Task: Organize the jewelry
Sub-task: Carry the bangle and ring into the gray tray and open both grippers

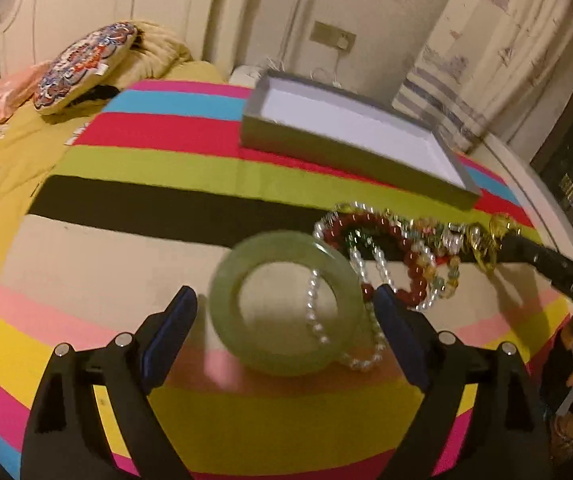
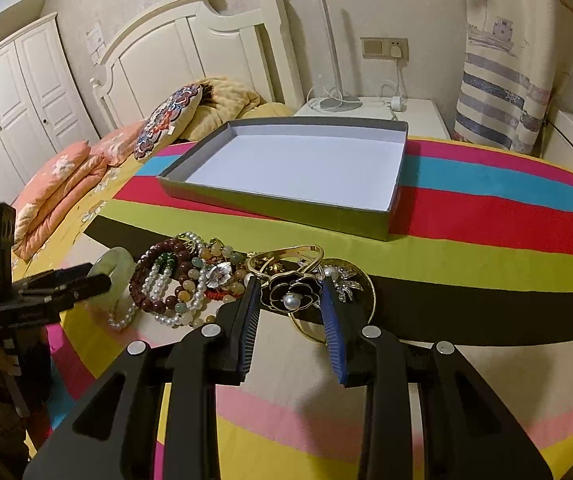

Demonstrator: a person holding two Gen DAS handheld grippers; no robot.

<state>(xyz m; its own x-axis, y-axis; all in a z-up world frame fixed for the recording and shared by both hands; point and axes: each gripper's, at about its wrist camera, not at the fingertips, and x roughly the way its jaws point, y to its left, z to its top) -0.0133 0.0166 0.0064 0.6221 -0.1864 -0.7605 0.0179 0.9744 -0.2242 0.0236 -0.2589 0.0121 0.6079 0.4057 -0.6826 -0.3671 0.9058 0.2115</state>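
A: What's the biggest thing here?

B: The bed [image 2: 66, 184], with a striped blanket [image 2: 486, 216] spread over it. A patterned cushion [image 2: 166, 120] and folded pink bedding lie near the headboard.

A: And on the blanket?

B: A shallow grey box [image 2: 390, 184], open-topped, white inside, with nothing in it. It sits on the red and green stripes, well apart from the jewelry.

A: Where's the jewelry?

B: A tangled pile [image 2: 182, 276] lies nearer the cameras, across the black and cream stripes: dark red beads, pearl strands, mixed coloured beads. Just right of it are a gold bangle [image 2: 286, 254] and a flat gold disc.

A: What about the green ring?

B: The bangle [image 1: 282, 304], pale green, is at the left end of the pile, a pearl strand crossing its opening. It looks blurred in the left wrist view.

A: Is the left gripper [image 1: 286, 320] holding it?

B: No. Its jaws stand wide, one on each side of the bangle, with clear gaps, so it is released.

A: And the right gripper [image 2: 290, 300]?

B: Its jaws are partly closed around a black flower brooch [image 2: 292, 290] with a pearl centre. The brooch lies between the blue pads; whether they actually press on it I cannot tell.
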